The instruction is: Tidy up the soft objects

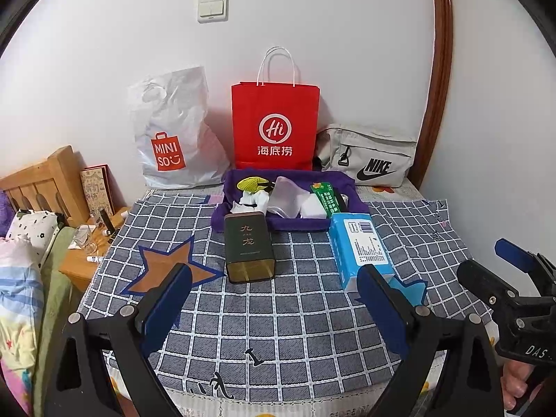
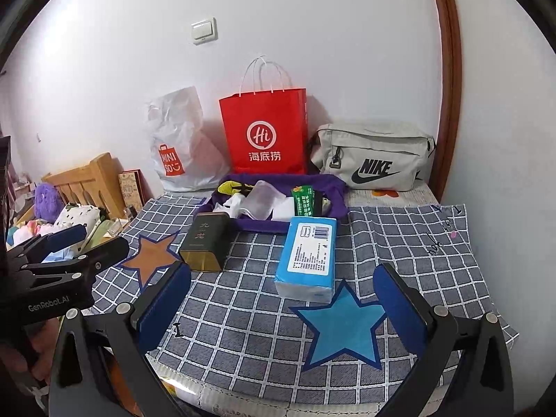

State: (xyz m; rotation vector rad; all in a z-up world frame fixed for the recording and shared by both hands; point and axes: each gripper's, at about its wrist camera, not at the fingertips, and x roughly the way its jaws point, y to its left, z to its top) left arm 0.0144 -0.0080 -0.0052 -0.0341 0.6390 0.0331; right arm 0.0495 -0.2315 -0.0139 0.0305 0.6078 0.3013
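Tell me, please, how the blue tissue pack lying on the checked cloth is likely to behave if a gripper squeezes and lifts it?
The blue tissue pack looks like a soft plastic-wrapped block, so it would probably dent under the pads rather than resist. It is likely light for its size. Its glossy wrap may be a little slippery, and lying flat on the checked cloth, it seems unlikely to roll or tip.

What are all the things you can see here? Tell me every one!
tissue pack: one, blue, on the checked cloth right of the tin
tin: one, dark green, lying in front of the tray
tray: one, purple, holding small soft items
paper bag: one, red, against the wall
plastic bag: one, white, left of the red bag
waist bag: one, grey, right of the red bag
star patches: two, blue and brown, on the cloth
left gripper: open, empty
right gripper: open, empty
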